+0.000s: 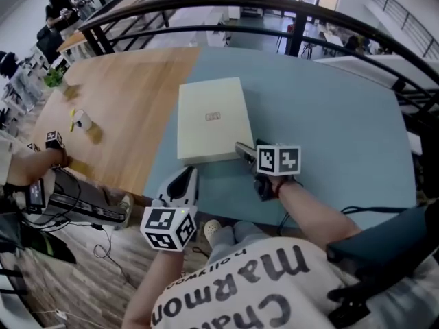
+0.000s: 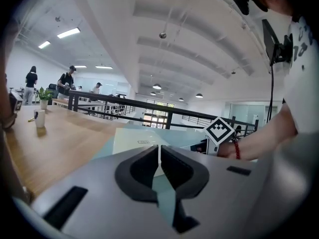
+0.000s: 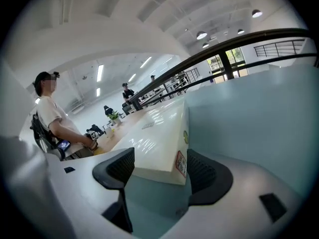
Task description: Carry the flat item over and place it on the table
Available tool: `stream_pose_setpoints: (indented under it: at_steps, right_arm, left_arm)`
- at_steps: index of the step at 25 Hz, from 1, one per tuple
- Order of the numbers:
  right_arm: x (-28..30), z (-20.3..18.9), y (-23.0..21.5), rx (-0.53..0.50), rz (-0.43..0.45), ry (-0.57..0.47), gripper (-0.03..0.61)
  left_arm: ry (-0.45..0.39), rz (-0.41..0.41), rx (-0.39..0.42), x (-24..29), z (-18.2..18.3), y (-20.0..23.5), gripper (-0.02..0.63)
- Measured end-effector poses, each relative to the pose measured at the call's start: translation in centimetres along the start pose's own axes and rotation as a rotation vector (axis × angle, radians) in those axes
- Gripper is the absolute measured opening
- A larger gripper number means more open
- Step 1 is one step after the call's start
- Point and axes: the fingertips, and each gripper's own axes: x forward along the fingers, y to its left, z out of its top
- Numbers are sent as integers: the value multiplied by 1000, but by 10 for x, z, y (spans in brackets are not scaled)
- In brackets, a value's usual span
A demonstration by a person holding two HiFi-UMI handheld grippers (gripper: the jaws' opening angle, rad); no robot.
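Centre frame, on the blue table (image 1: pixel 329 115): flat cream box (image 1: pixel 209 118).
Right gripper (image 1: pixel 241 149) at its lower-right corner, jaws apart astride it; left gripper (image 1: pixel 188 175) lower left, jaws together, empty.

In the head view, your right tongs (image 1: pixel 241 148) cover the near corner of the flat box (image 1: pixel 209 118). In the right gripper view, you cannot tell if the pads squeeze the box. The label (image 1: pixel 213 116) on top and the red sticker (image 3: pixel 181 163) on its side are too small to read. The little things (image 1: pixel 81 120) on the wooden table (image 1: pixel 130 101) are too small to tell.
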Motion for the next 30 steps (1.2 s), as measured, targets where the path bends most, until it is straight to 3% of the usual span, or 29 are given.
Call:
stream_pose_setpoints:
  at_steps: [4,5,7,13,18,25,30]
  right_arm:
    - [-22,-8,9,93,71,-9,334]
    - [-31,-8,10,110,79,-19,297]
    - [-45,-7,10,139,92,-44,144]
    - [-71,-25,12,133,142,-17,74]
    - [-97,-43,6,158,173,13,66]
    - [-122,-66,-22,157,126,16,51]
    - [-134,-73,-33,132,108,18,44]
  left_arm:
    - [16,-6,-20,-4,-20,-14,18]
    - [16,-13,-20,-6,-22,-20,18]
    - [16,-29,-15,-8,-26,-31,18]
    - [18,-47,-21,-17,-43,-51,18]
    - [13,-50,-36,-25,-51,-73,18]
    - [39,-59,-77,-30,-81,-92,18]
    - [28,-64,-81,-31,-82,-98,18]
